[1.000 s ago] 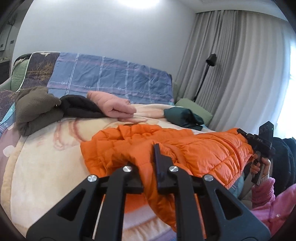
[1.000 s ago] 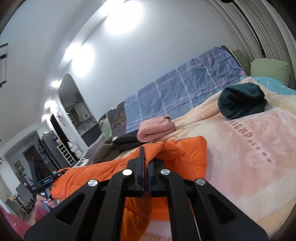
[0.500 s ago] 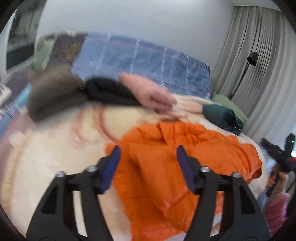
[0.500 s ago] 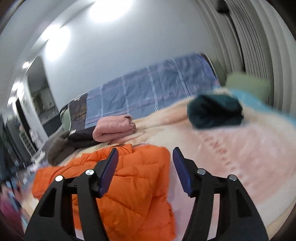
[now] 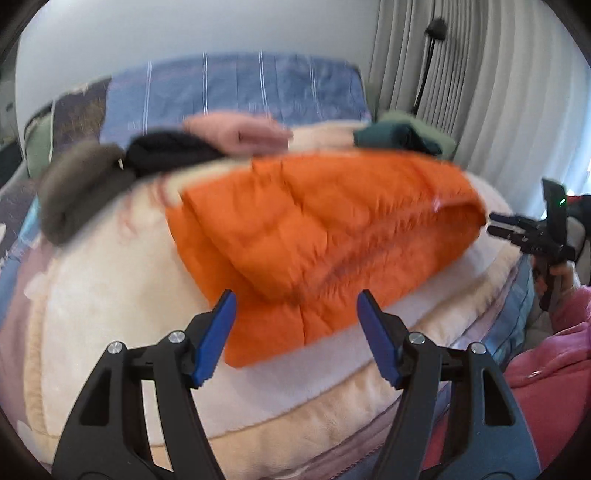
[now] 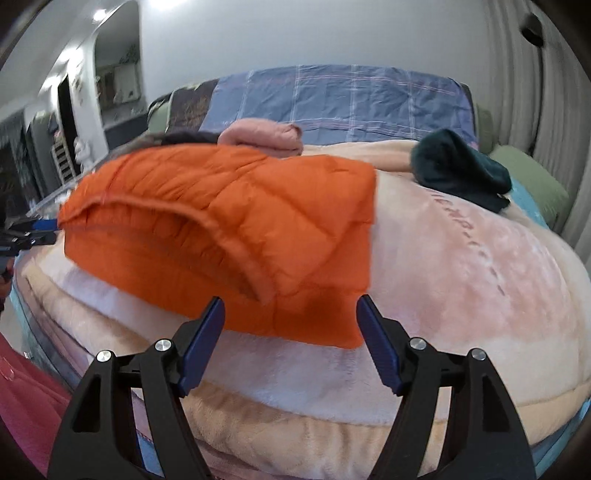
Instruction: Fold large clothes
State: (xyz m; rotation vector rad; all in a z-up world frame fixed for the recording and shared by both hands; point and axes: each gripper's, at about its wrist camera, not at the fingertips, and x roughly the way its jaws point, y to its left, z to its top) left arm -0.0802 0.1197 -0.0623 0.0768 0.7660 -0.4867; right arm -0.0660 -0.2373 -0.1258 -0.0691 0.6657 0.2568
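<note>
Left wrist view, left to right. Grey-brown folded garment [image 5: 75,192] at the far left of the bed, black garment [image 5: 170,153] touching it, pink folded garment [image 5: 236,131] just beyond. Blue plaid cover [image 5: 236,88] stands against the wall behind them. Orange puffer jacket [image 5: 317,225] lies folded across the middle of the cream blanket [image 5: 103,317], its near edge hanging toward the bed's front. Dark green garment [image 5: 399,138] sits behind the jacket's far right end; floor lamp [image 5: 436,29] by the curtains. Frame is motion-blurred.

Left hand-held gripper [image 5: 295,314]: its jaws have just been opening and now stand wide, blue pads apart, nothing between them; the jacket's near edge lies beyond the tips, not gripped.

Right hand-held gripper [image 5: 496,225] shows at the right edge of this view, beside the jacket's right end; contact cannot be told.

Right wrist view, left to right. Left hand-held gripper at the left edge, at the jacket's end. Orange puffer jacket [image 6: 229,229] fills the left and centre of the blanket. Pink folded garment behind it, dark green garment to the right, green pillow [image 6: 532,184] at far right.

Right hand-held gripper [image 6: 290,317]: its jaws have just been opening and stand wide, empty, just short of the jacket's near corner.
</note>
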